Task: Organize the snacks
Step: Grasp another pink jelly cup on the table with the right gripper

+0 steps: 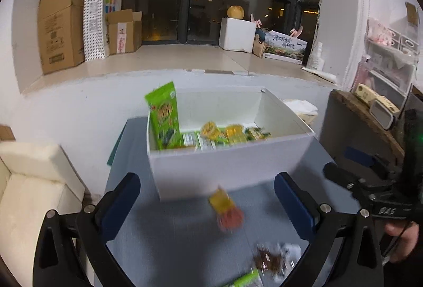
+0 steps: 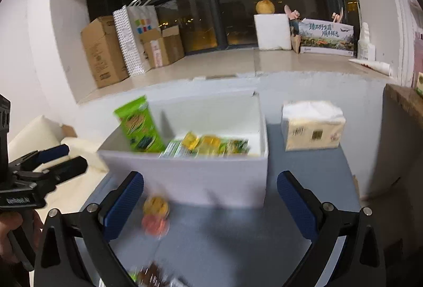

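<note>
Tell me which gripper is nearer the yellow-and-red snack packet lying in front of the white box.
Left, by a slight margin. The yellow-and-red snack packet lies between the left gripper's open jaws; for the right gripper it sits by the left-hand jaw.

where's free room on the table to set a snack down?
Bare grey table between the white box, yellow-red snack and right tool. Also between box and tissue pack. Crowded: box floor and the near edge by the brown packet.

White box [image 2: 185, 176] is sitting mid-surface [image 2: 238, 239], top open; upright green packet [image 2: 137, 125] is blocking its left end. Bare strip is lying between box front and tongs, yellow-orange packet [image 2: 156, 215] sitting in it. Tissue pack [image 2: 312, 128] is narrowing the right-hand lane.
</note>
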A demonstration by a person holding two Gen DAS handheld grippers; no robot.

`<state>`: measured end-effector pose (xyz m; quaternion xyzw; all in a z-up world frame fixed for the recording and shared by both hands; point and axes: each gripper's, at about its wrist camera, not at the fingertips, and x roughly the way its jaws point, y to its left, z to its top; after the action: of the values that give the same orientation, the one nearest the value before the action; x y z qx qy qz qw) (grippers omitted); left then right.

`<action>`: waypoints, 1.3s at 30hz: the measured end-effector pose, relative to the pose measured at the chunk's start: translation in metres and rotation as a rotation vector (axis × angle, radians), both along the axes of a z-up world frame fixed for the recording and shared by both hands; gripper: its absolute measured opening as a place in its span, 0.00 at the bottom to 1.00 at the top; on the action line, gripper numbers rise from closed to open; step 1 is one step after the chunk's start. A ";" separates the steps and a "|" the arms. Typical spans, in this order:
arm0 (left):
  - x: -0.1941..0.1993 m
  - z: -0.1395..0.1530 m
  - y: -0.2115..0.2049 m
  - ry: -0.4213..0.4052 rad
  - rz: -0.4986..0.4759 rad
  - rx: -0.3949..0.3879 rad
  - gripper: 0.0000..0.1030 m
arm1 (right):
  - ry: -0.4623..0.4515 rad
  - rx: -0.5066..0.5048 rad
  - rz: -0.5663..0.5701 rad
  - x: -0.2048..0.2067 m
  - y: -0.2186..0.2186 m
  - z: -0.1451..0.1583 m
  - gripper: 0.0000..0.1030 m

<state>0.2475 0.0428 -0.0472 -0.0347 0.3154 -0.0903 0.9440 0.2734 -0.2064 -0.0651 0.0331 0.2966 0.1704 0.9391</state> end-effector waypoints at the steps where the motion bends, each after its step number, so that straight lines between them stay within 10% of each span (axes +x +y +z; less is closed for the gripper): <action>1: -0.010 -0.003 0.002 0.005 -0.006 -0.017 1.00 | 0.003 -0.004 0.010 -0.007 0.003 -0.004 1.00; 11: -0.091 -0.041 0.026 0.078 0.026 -0.044 1.00 | 0.116 -0.054 0.140 -0.031 0.061 -0.052 1.00; 27: -0.110 -0.055 0.077 0.104 0.107 -0.065 1.00 | 0.184 -0.170 0.099 0.015 0.131 -0.087 0.96; 31: -0.108 -0.059 0.080 0.111 0.108 -0.075 1.00 | 0.212 -0.198 0.092 0.020 0.136 -0.096 0.77; 35: -0.107 -0.062 0.077 0.113 0.101 -0.072 1.00 | 0.232 -0.226 0.082 0.024 0.136 -0.104 0.34; 39: -0.104 -0.064 0.077 0.117 0.098 -0.068 1.00 | 0.231 -0.197 0.092 0.021 0.130 -0.103 0.33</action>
<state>0.1438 0.1194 -0.1113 -0.0872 0.3647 -0.0526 0.9255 0.2949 -0.0762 -0.1680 -0.0532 0.4193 0.1785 0.8885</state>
